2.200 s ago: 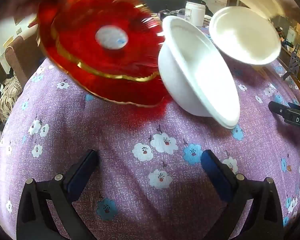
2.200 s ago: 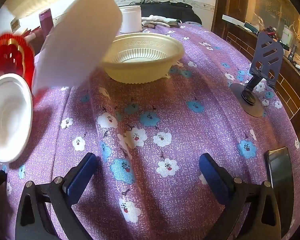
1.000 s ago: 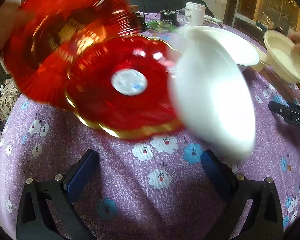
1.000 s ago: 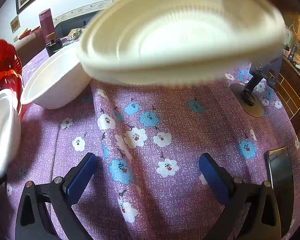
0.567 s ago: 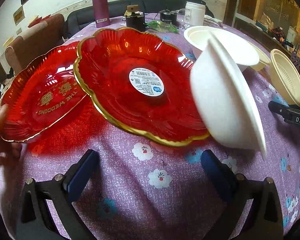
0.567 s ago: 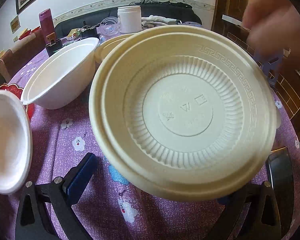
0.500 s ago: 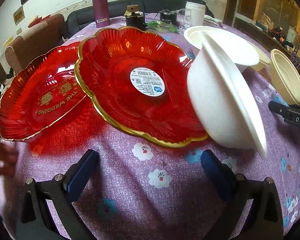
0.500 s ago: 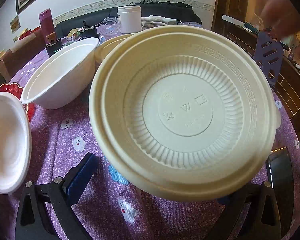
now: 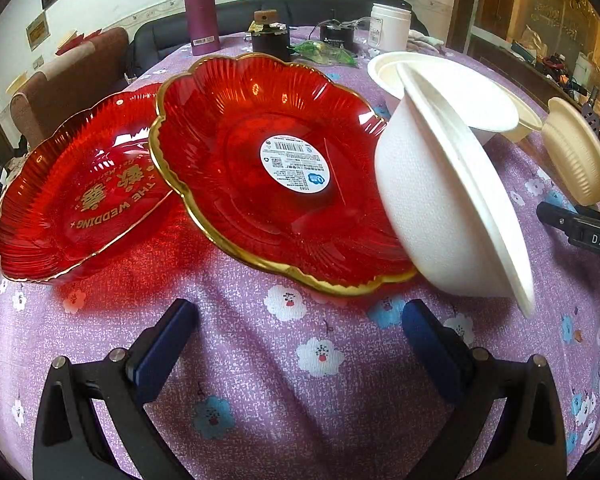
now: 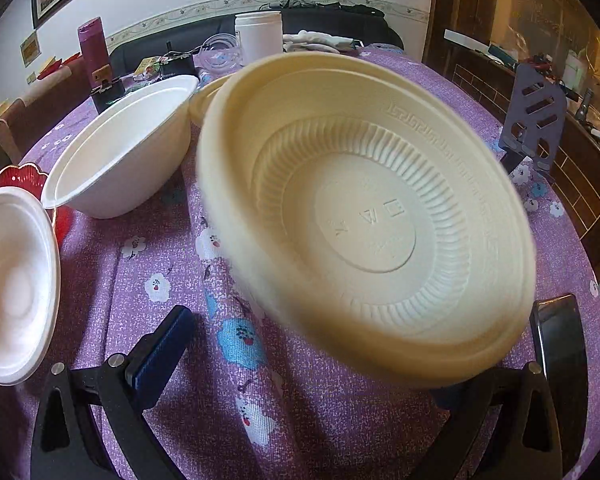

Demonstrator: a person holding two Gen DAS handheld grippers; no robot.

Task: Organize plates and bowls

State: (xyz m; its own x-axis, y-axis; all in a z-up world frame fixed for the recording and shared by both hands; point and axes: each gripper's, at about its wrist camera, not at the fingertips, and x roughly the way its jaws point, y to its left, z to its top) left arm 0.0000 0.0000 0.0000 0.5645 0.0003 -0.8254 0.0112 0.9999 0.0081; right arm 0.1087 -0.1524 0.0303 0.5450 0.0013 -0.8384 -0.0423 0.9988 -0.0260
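Observation:
Two red gold-rimmed plates lie overlapping on the table: a labelled plate (image 9: 288, 168) leans on the one lettered "THE WEDDING" (image 9: 84, 196). A white bowl (image 9: 440, 208) stands tipped on its side against the labelled plate, and a second white bowl (image 9: 452, 92) sits behind it. My left gripper (image 9: 300, 340) is open just short of the plates, holding nothing. In the right wrist view a cream ribbed bowl (image 10: 372, 220) stands tilted and blurred close in front, hiding the right finger. My right gripper (image 10: 300, 344) is open. Another cream bowl (image 10: 208, 96) shows behind the white bowl (image 10: 128, 152).
A purple flowered cloth (image 9: 300, 400) covers the table. At the far edge stand a purple flask (image 9: 200, 8), a white jar (image 9: 390, 26) and small clutter. A phone stand (image 10: 536, 120) and a dark phone (image 10: 560, 360) are at the right. A brown chair (image 9: 72, 76) is at the left.
The person's hands have left both views. The red plates and the tipped white bowl have come to rest. The cream bowl in front of my right gripper has tipped over further and is moving.

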